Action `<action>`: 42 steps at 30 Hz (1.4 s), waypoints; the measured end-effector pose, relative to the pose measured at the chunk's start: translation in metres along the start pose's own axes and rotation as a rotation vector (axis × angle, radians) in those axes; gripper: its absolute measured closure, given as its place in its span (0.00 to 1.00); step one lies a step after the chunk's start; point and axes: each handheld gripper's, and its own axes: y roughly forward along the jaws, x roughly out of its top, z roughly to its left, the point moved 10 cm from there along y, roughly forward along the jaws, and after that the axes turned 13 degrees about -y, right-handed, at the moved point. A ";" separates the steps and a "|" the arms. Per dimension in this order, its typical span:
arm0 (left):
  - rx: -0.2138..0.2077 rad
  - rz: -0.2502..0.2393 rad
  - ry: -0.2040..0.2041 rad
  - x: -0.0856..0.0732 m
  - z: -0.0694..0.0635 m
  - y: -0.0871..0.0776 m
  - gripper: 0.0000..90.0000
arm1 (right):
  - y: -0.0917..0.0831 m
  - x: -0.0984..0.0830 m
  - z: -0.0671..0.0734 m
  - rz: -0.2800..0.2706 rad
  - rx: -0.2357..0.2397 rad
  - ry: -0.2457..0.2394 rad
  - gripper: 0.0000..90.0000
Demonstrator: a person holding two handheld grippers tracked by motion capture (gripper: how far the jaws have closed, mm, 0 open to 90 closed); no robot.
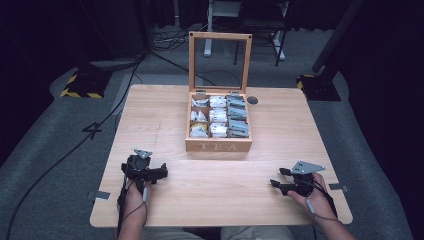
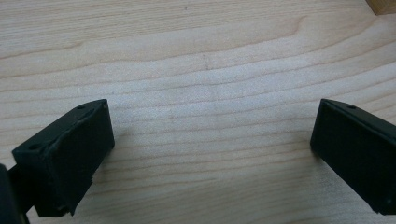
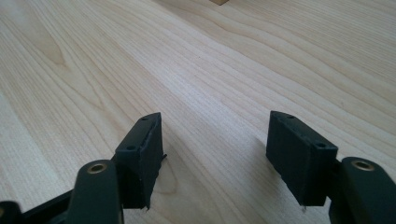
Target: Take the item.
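A wooden tea box (image 1: 218, 144) marked TEA stands open at the middle of the table, its glass lid (image 1: 219, 61) upright, with several compartments of tea bags (image 1: 218, 116) inside. My left gripper (image 1: 163, 171) rests low over the table near the front left, held by a hand, jaws wide apart with bare wood between them (image 2: 212, 140). My right gripper (image 1: 278, 178) sits at the front right, its jaws also apart over bare wood (image 3: 215, 154). A corner of the box (image 2: 383, 5) shows at the top right of the left gripper view and another box corner (image 3: 218, 2) at the top of the right gripper view.
The light wooden table (image 1: 165, 105) stands on grey carpet. A small dark round disc (image 1: 252, 100) lies right of the box's back corner. Cables (image 1: 75, 145) run across the floor at left. Stand bases with yellow-black tape (image 1: 80, 86) sit beyond the table's far corners.
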 end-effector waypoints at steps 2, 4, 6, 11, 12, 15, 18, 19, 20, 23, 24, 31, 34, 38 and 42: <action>0.001 0.000 0.000 0.000 0.000 0.000 0.00 | 0.000 0.000 0.000 -0.001 0.001 -0.001 0.41; -0.001 0.000 0.000 0.000 0.000 0.000 0.00 | 0.000 0.000 0.000 -0.001 0.000 -0.006 0.41; 0.000 0.000 0.000 0.000 0.000 0.000 0.00 | 0.000 0.000 0.000 0.000 0.000 -0.009 0.41; -0.002 0.002 0.003 0.000 0.000 0.000 0.00 | 0.000 0.000 0.001 0.000 0.000 -0.011 0.41; -0.001 0.001 0.002 0.000 0.000 0.000 0.00 | 0.000 0.000 0.001 0.000 0.000 -0.011 0.41; -0.002 0.001 0.002 0.000 0.000 0.000 0.00 | 0.000 0.000 0.001 0.000 0.000 -0.011 0.41; -0.002 0.000 0.002 0.000 0.000 0.000 0.00 | 0.000 0.000 0.001 0.001 0.000 -0.011 0.41; -0.002 0.000 0.002 0.000 0.000 0.000 0.00 | 0.000 0.000 0.001 0.001 0.000 -0.010 0.41; -0.002 0.000 0.002 0.000 0.000 0.000 0.00 | 0.000 0.000 0.001 0.001 0.000 -0.010 0.41; 0.000 0.000 0.000 0.000 0.000 0.000 0.00 | 0.000 0.000 0.000 0.002 -0.013 0.004 0.46; 0.000 0.001 0.000 0.000 0.000 0.000 0.00 | -0.001 0.000 -0.001 -0.001 -0.016 0.010 0.47; 0.000 0.000 0.000 0.000 0.000 0.000 0.00 | -0.003 0.007 -0.006 -0.021 0.002 0.058 0.50; 0.003 0.000 -0.003 -0.001 0.000 -0.001 0.00 | -0.006 0.012 -0.008 -0.036 0.008 0.058 0.50; 0.003 0.000 -0.002 -0.003 0.000 -0.002 0.00 | -0.009 0.028 -0.011 -0.048 0.022 0.041 0.49; 0.001 0.001 -0.001 -0.004 -0.001 -0.003 0.00 | -0.009 0.040 -0.014 -0.036 0.038 0.002 0.48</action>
